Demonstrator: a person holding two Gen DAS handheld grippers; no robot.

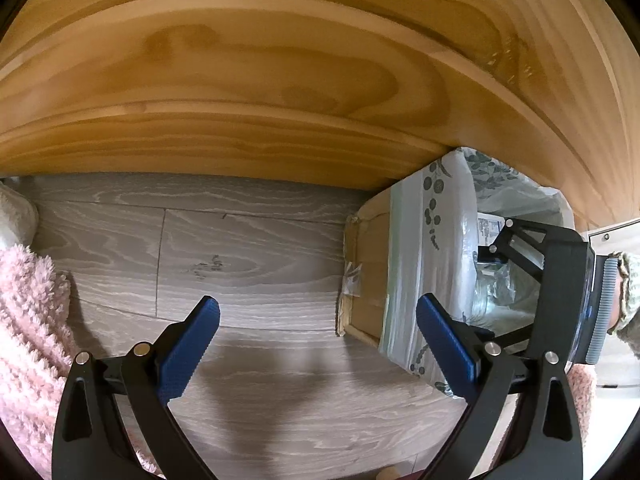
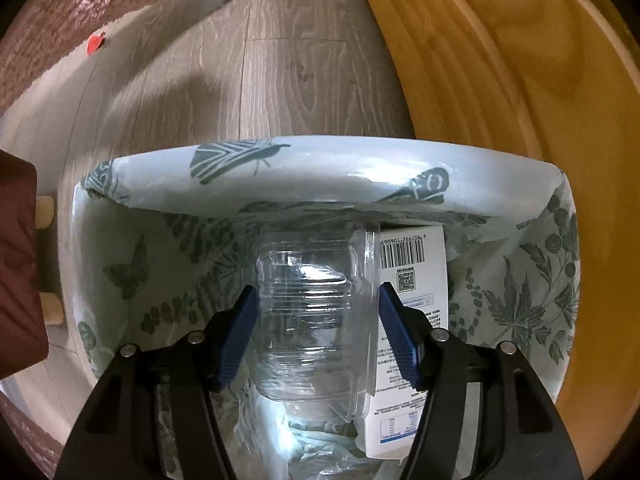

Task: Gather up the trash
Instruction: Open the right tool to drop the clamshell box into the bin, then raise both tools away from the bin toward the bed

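Trash container, clear plastic, sits clamped between your right gripper fingers over the lined bin; left gripper fingers spread, empty.

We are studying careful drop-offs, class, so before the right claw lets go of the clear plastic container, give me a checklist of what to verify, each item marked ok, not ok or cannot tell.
1. Right claw is over the lined bin, not the floor: ok.
2. Clear plastic container sits between its blue pads: ok.
3. Pads firmly pressing the container: cannot tell.
4. Room in the bin beside the white carton: ok.
5. Bag liner folded over the rim, mouth open: ok.
6. Left claw is open, empty and clear of the bin mouth: ok.
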